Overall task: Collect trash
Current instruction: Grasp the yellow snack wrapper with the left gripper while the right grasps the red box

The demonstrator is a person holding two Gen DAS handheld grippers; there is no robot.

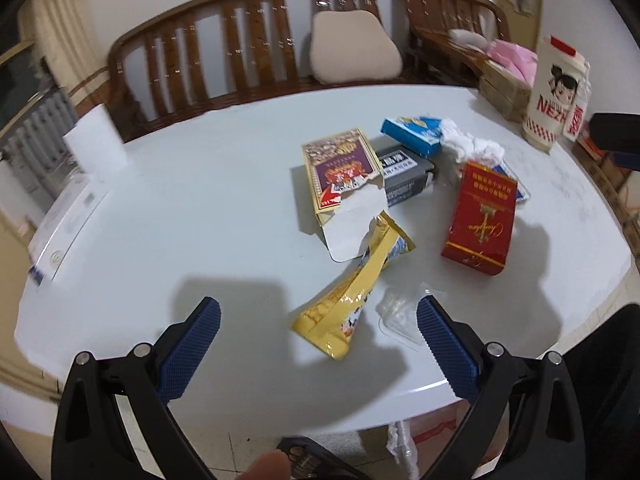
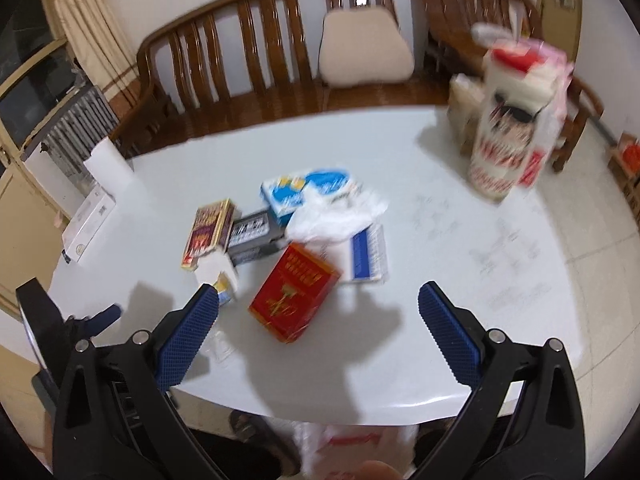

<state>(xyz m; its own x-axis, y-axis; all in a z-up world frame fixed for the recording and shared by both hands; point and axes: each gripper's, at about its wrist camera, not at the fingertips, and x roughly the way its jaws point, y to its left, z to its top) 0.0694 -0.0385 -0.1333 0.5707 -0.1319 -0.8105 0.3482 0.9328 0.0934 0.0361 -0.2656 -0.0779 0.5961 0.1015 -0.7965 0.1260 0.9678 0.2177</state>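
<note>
A white table (image 1: 200,208) fills both views, with a wooden bench (image 1: 248,40) along its far side and a beige cushion (image 1: 356,46) propped on it. At the far right of the table stands a tall white carton (image 1: 554,92) with a cartoon face.

The trash sits in a loose cluster mid-table. A red pack (image 1: 480,220) lies on the right of the pile, nearest the right gripper (image 2: 318,304). Left of it, a purple-and-gold box (image 1: 340,168) stands torn open, and a yellow wrapper (image 1: 352,300) trails from it toward the near edge. Behind those, a grey box (image 1: 404,176), a blue pack (image 1: 412,132) and a crumpled white tissue (image 1: 472,146) touch one another. A clear plastic scrap (image 1: 400,316) lies just right of the wrapper's near end.

The left gripper (image 1: 318,316) hovers over the near edge, fingers spread wide, nothing held; the wrapper's end and the scrap lie between them. The right gripper's view is blurred, its fingers also wide apart and empty, the red pack showing between them.
</note>
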